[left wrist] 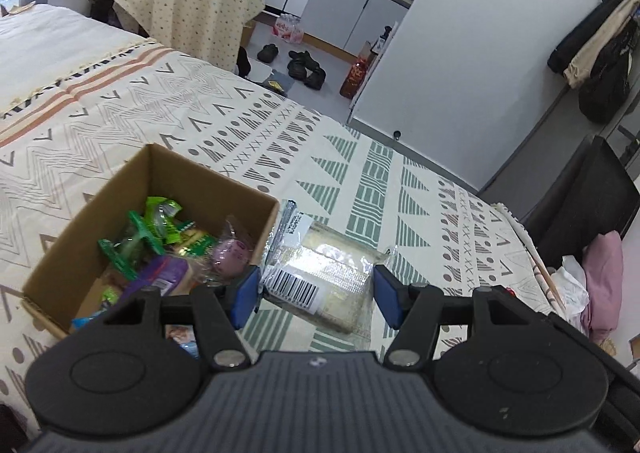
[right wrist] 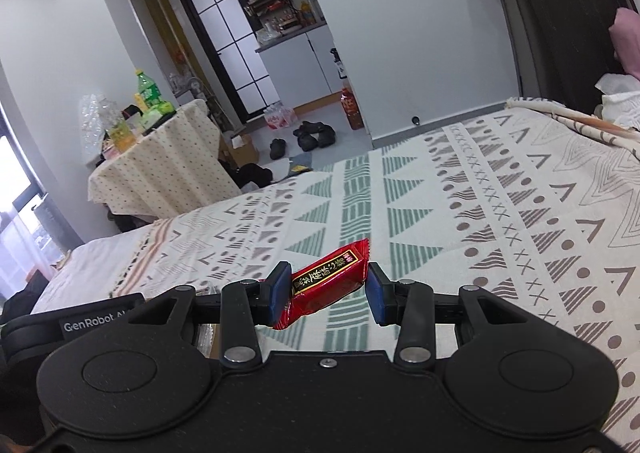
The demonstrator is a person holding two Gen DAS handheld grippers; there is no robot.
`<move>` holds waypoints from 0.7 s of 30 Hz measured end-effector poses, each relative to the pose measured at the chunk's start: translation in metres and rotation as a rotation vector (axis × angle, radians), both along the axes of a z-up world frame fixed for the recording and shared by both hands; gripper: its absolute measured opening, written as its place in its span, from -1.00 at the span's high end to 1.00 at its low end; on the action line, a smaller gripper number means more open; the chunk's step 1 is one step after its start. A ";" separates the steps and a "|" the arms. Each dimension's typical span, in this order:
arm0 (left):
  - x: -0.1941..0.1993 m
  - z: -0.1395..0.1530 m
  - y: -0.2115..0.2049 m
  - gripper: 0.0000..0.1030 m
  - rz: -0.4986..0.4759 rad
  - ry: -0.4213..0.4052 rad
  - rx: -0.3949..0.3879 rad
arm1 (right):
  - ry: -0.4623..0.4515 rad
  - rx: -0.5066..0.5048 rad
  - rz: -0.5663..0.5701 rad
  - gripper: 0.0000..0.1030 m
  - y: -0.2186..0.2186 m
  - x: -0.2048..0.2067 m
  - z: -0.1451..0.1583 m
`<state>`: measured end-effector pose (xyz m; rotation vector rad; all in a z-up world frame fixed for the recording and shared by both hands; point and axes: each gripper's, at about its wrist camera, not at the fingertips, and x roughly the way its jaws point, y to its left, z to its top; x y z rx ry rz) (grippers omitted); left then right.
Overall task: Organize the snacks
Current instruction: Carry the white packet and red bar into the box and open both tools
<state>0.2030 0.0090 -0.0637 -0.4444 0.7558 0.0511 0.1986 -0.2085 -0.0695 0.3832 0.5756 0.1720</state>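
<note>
An open cardboard box (left wrist: 180, 181) sits on the patterned bedspread (left wrist: 360, 173) at the left of the left wrist view. It holds several wrapped snacks, green (left wrist: 160, 229) and purple (left wrist: 232, 253) among them. Just right of the box, my left gripper (left wrist: 316, 289) is shut on a clear-wrapped pale snack pack with a barcode label (left wrist: 320, 273), held above the cover. In the right wrist view my right gripper (right wrist: 328, 295) is shut on a red snack packet with a black and gold label (right wrist: 328, 277), lifted over the bedspread (right wrist: 480, 213).
A round table with a dotted cloth (right wrist: 160, 169) carries bottles and stands past the bed's far edge. Shoes (right wrist: 312, 135) lie on the grey floor near the kitchen doorway. A pink cloth (left wrist: 600, 281) and a dark chair (left wrist: 580, 197) border the bed on the right.
</note>
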 end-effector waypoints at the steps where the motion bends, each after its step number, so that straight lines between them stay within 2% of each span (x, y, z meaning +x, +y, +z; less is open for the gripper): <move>1: -0.001 0.001 0.003 -0.17 0.005 -0.002 -0.006 | -0.002 -0.001 0.003 0.23 0.002 -0.001 0.002; 13: -0.009 0.024 0.057 -0.17 0.098 -0.030 -0.083 | -0.044 -0.008 0.072 0.23 0.044 -0.007 0.024; 21: -0.009 0.019 0.101 -0.17 0.162 0.005 -0.145 | -0.040 -0.004 0.139 0.23 0.081 0.001 0.025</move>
